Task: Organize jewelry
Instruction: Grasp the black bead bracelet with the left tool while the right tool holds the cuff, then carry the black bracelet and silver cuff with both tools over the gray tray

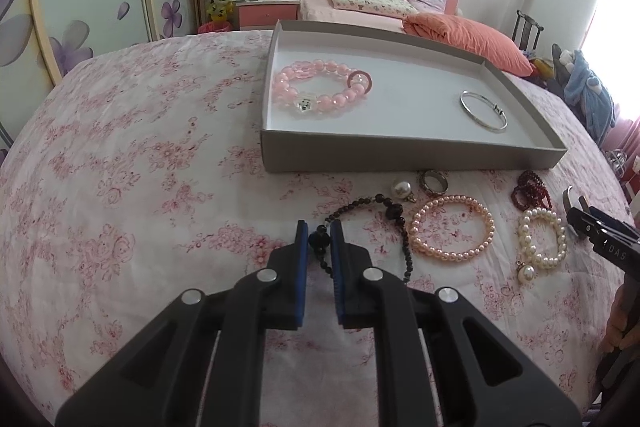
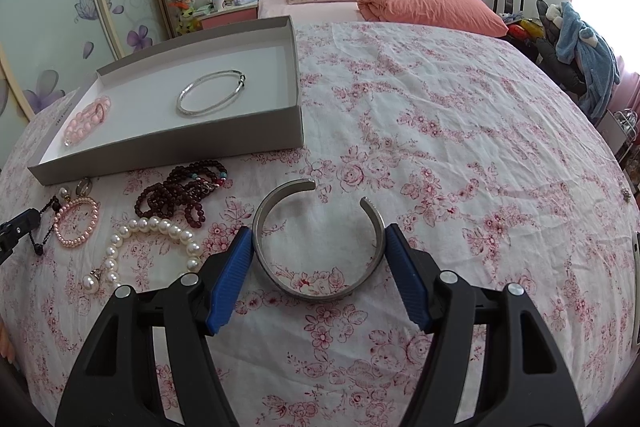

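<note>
My left gripper (image 1: 319, 239) is shut on a big bead of the black bead bracelet (image 1: 384, 215), which trails across the floral cloth. My right gripper (image 2: 319, 245) has its blue pads against both sides of a silver open cuff bangle (image 2: 316, 287) lying on the cloth. The grey tray (image 1: 400, 153) holds a pink bead bracelet (image 1: 320, 89) and a thin silver bangle (image 1: 482, 111). The tray (image 2: 180, 151) also shows in the right wrist view, with the thin bangle (image 2: 210, 93) inside.
Loose on the cloth in front of the tray: a pink pearl bracelet (image 1: 452, 227), a white pearl bracelet (image 1: 542, 239), dark red beads (image 1: 532, 193), a metal ring (image 1: 434, 183) and a pearl earring (image 1: 401, 189). The right gripper's tip (image 1: 600, 231) is at the right edge.
</note>
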